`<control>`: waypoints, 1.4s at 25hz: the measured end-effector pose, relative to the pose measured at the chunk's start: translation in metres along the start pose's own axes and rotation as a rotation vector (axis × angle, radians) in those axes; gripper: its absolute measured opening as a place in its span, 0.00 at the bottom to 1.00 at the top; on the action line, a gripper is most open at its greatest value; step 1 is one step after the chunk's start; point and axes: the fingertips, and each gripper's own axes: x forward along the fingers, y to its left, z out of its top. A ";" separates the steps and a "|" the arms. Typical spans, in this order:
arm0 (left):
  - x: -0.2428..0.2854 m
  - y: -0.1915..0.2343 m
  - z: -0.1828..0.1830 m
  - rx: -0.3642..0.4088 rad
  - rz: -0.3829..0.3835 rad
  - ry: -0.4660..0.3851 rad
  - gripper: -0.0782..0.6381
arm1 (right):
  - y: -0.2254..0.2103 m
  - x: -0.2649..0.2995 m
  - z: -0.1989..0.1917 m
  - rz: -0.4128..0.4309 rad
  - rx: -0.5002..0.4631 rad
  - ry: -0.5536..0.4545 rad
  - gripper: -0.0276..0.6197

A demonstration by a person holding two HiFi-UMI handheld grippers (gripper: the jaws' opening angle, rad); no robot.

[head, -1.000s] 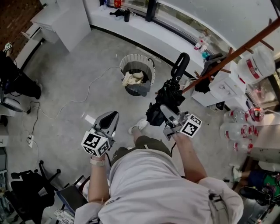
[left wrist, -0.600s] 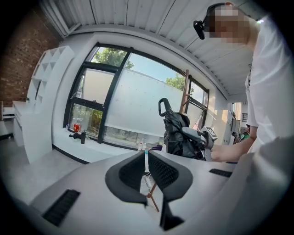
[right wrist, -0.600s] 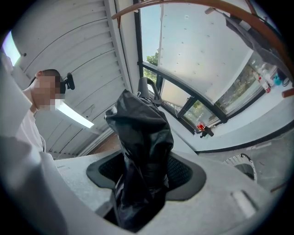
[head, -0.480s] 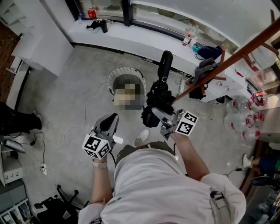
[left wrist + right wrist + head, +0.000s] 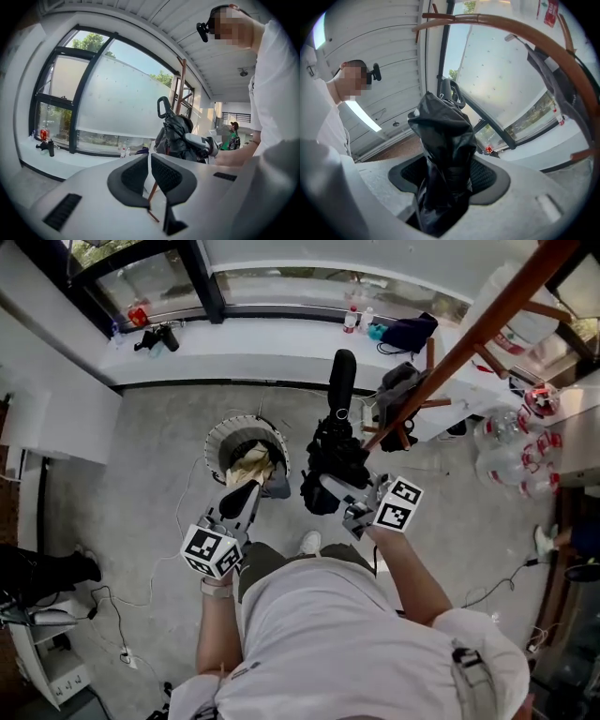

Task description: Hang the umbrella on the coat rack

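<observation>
A folded black umbrella [image 5: 330, 462] stands upright with its hooked handle [image 5: 342, 381] on top, and my right gripper [image 5: 349, 497] is shut on its bunched fabric. In the right gripper view the umbrella [image 5: 443, 140] fills the space between the pads. The brown coat rack pole [image 5: 469, 338] slants just right of the handle, and dark clothes [image 5: 398, 395] hang from its pegs. That pole [image 5: 525, 33] arcs above the umbrella in the right gripper view. My left gripper [image 5: 244, 495] hovers left of the umbrella, shut and holding nothing. Its own view shows the umbrella [image 5: 176, 133] and rack pole [image 5: 182, 84] ahead.
A round waste bin [image 5: 220, 439] with crumpled paper stands on the floor below the left gripper. A white window sill [image 5: 244, 343] carries bottles and a dark bag [image 5: 408, 332]. Large water jugs [image 5: 511, 460] sit at the right. Cables [image 5: 127, 615] trail over the floor at the left.
The person has walked toward the window and rack, carrying both grippers along. The bin now lies just beyond the left gripper. The umbrella's handle has come close beside the rack pole.
</observation>
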 end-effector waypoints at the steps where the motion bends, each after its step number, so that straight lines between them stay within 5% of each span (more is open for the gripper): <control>1: 0.008 -0.002 0.003 0.007 -0.025 0.009 0.11 | -0.002 -0.005 0.004 -0.018 -0.007 -0.015 0.45; 24: 0.140 -0.058 0.022 0.151 -0.726 0.199 0.11 | -0.007 -0.121 0.032 -0.681 -0.148 -0.416 0.45; 35: 0.154 -0.086 0.017 0.166 -0.949 0.249 0.11 | 0.014 -0.161 0.054 -1.018 -0.241 -0.510 0.45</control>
